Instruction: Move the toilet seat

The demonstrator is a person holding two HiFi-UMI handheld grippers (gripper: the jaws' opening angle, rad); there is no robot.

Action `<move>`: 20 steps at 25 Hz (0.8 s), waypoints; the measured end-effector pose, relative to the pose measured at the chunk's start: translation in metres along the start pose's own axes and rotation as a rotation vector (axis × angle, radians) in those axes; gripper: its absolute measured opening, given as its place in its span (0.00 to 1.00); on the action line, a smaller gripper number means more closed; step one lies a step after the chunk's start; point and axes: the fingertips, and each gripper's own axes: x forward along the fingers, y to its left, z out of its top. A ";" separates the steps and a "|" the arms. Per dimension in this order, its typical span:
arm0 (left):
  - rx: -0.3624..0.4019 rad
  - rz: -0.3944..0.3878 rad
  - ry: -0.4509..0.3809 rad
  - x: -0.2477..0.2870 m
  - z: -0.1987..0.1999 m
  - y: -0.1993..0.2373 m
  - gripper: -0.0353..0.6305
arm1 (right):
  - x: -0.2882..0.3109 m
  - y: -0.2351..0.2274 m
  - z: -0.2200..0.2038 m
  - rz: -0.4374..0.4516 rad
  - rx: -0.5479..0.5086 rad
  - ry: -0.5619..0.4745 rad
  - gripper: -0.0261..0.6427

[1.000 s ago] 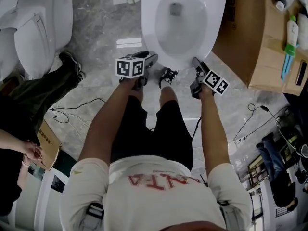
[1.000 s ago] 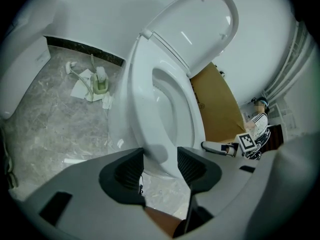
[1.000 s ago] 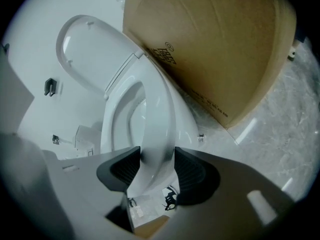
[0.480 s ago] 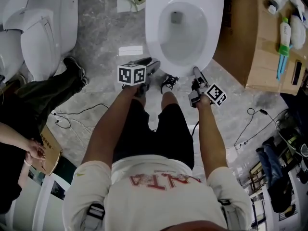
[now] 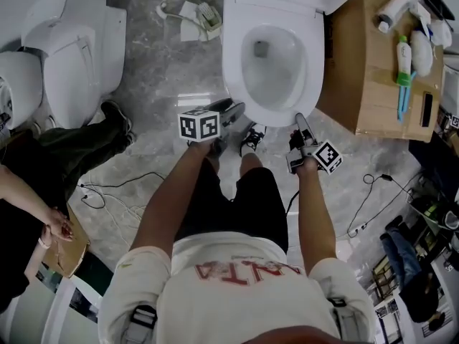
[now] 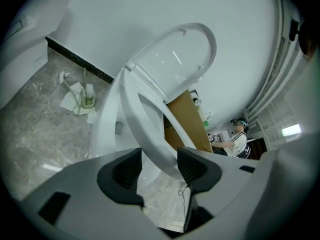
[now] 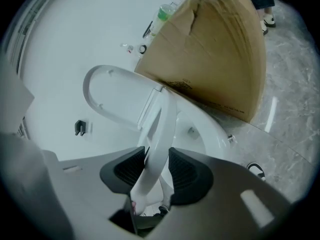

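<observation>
Your right gripper was closing on the toilet seat. The seat stood edge-on between the two ribbed pads, and both looked to be against its faces. Your left gripper had the front curve of the same seat between its jaws. The ring filled the gap from pad to pad, so it read as a pinch on the rim, with grey floor showing below the tips.

The seat itself was tilted up off the toilet bowl, hinged at the back. The lid stood raised behind it against the white wall. From your head view, you stood at the front of the bowl with one gripper at each front corner, the left at the left corner and the right at the right.

Just beside the bowl on your right stood a cardboard box with a green-capped bottle lying on top among other items. Well off to your left was a second toilet, and a person in dark trousers sat near it. Thin cables trailed over the marbled floor.
</observation>
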 end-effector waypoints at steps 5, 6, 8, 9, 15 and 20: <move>-0.033 -0.078 -0.033 -0.015 0.016 -0.025 0.37 | -0.009 0.032 0.013 0.014 -0.015 -0.040 0.28; -0.039 -0.092 -0.038 -0.017 0.021 -0.030 0.37 | -0.010 0.038 0.016 0.011 -0.019 -0.050 0.28; -0.032 -0.100 -0.048 -0.022 0.033 -0.037 0.37 | -0.012 0.051 0.023 0.004 -0.023 -0.077 0.29; -0.026 -0.100 -0.049 -0.024 0.038 -0.040 0.38 | -0.013 0.057 0.025 -0.001 -0.026 -0.093 0.29; -0.042 -0.150 -0.038 -0.030 0.058 -0.062 0.39 | -0.014 0.090 0.042 0.017 -0.022 -0.178 0.31; -0.069 -0.195 -0.055 -0.036 0.083 -0.082 0.40 | -0.014 0.117 0.063 0.036 -0.023 -0.206 0.33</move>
